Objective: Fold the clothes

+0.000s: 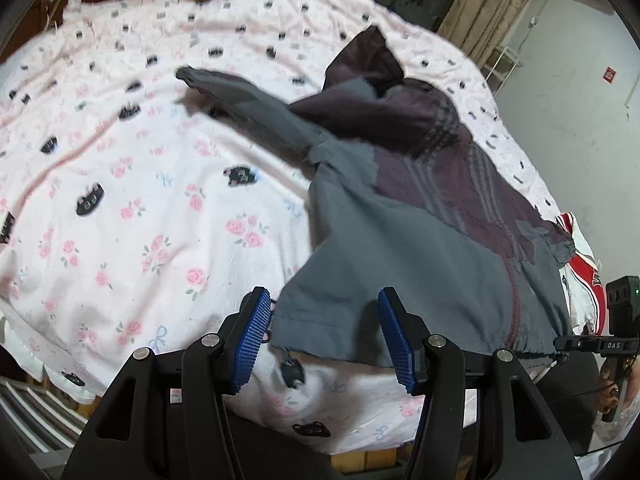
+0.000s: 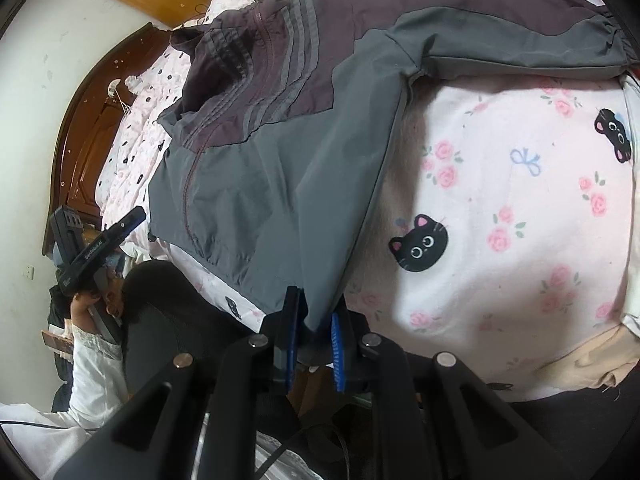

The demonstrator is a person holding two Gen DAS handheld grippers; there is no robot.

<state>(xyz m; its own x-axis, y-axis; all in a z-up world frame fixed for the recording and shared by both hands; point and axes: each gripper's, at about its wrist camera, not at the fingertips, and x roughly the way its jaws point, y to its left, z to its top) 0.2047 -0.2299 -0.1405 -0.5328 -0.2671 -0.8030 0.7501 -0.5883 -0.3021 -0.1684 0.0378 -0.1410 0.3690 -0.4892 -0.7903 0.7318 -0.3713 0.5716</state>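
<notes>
The jacket (image 2: pixel 280 152), grey below and dark purple above with pale stripes, is lying spread on the bed (image 2: pixel 500 208), on a pink sheet with roses and black cat faces. In the right wrist view its hem corner is coming down to 6 o'clock, and one sleeve (image 2: pixel 520 40) is stretching toward 2 o'clock. The right hand-held gripper (image 2: pixel 314 330) is clenching that hem corner between its blue pads. The left hand-held gripper (image 1: pixel 324 332) is standing released, its pads on both sides of the other hem edge without pressing it.

To do this step well, the left one is probably needing to close on the hem first, so that both corners are lifting together and the cloth is staying flat.

The far sleeve in the left view is blurred. What is lying under the jacket is hidden, and a red and white cloth (image 1: pixel 580 264) at 3 o'clock is mostly covered.
</notes>
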